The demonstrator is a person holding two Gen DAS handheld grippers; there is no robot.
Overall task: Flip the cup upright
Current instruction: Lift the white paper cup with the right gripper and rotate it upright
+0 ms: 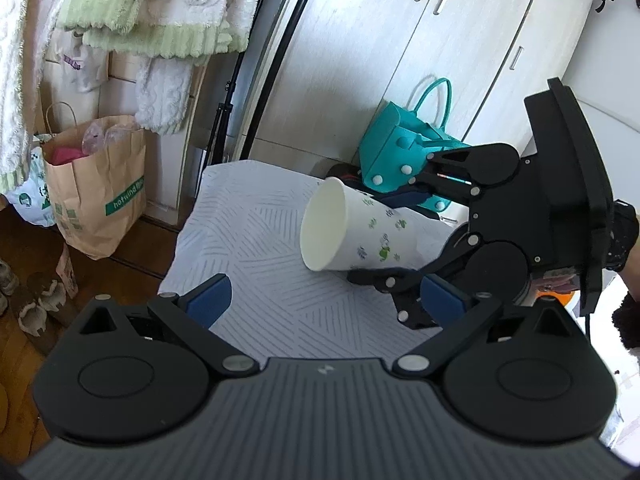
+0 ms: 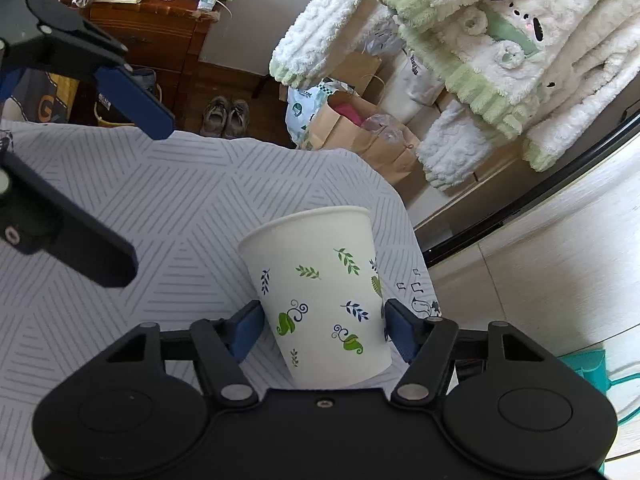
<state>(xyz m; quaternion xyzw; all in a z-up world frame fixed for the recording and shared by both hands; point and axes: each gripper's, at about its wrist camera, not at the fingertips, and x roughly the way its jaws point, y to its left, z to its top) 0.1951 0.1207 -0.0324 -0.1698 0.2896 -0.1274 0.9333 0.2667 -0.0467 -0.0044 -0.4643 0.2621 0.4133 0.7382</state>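
A white paper cup (image 1: pixel 352 232) with green and blue leaf prints is held tilted above the table, its open mouth facing left in the left wrist view. My right gripper (image 2: pixel 324 330) is shut on the cup (image 2: pixel 320 292) near its base, one blue pad on each side. The right gripper also shows in the left wrist view (image 1: pixel 416 240). My left gripper (image 1: pixel 324 300) is open and empty, close in front of the cup. Its fingers (image 2: pixel 132 100) show at the left of the right wrist view.
The table (image 1: pixel 256 240) has a white cloth with grey line patterns. A teal bag (image 1: pixel 400 160) stands behind the cup. A brown paper bag (image 1: pixel 96 188) stands on the wooden floor at left. Fluffy white-green garments (image 2: pixel 480 48) hang above.
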